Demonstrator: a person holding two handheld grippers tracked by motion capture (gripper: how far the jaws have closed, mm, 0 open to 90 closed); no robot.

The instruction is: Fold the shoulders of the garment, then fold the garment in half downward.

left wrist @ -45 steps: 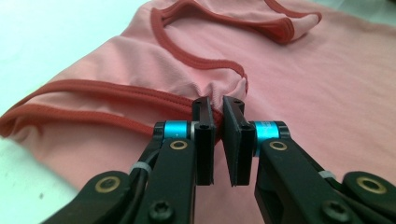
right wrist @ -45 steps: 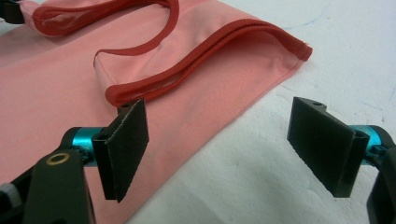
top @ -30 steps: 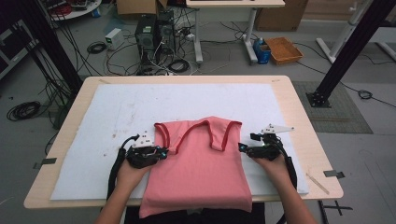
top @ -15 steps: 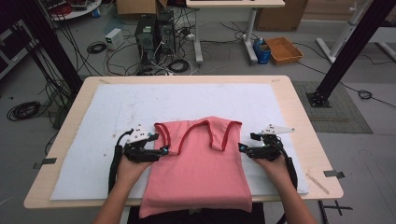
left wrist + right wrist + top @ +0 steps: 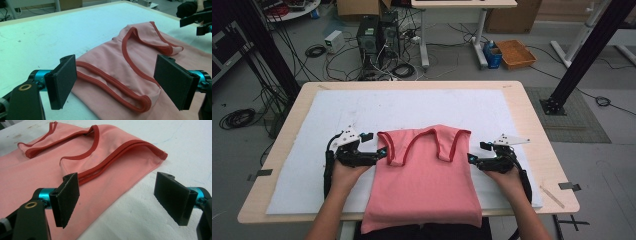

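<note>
L gripper (image 5: 379, 153) jaws just opened off pink top (image 5: 424, 175); its view shows R gripper (image 5: 197, 23)

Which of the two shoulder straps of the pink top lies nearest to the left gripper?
The strap at the left in the high view, just beside the open left gripper; the other strap lies nearer the right gripper.

tank top (image 5: 424, 180) on mat (image 5: 412, 107) | left gripper (image 5: 379, 155) at its left; right gripper (image 5: 473, 160) at its right
</note>
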